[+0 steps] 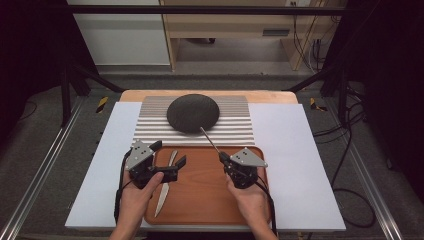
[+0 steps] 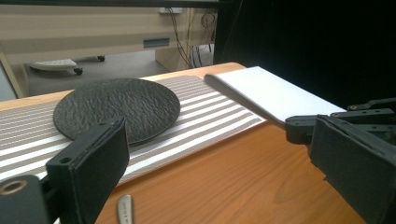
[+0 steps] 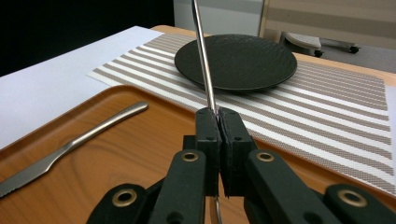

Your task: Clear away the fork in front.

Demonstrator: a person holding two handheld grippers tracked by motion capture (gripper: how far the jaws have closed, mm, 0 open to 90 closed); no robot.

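The right gripper [image 1: 223,158] pinches a thin metal utensil [image 1: 210,139] by its handle; the far end rises over the near rim of the black plate [image 1: 192,112]. The left gripper [image 1: 169,154] is spread wide above the knife [image 1: 165,185], which lies near the left edge of the wooden tray [image 1: 202,200]. Between both grippers the tray is free.

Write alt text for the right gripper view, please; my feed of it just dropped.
The right gripper is shut on a thin metal utensil handle that rises toward a black plate on a striped placemat. Lower left, a knife lies on the wooden tray, apart from the jaws.
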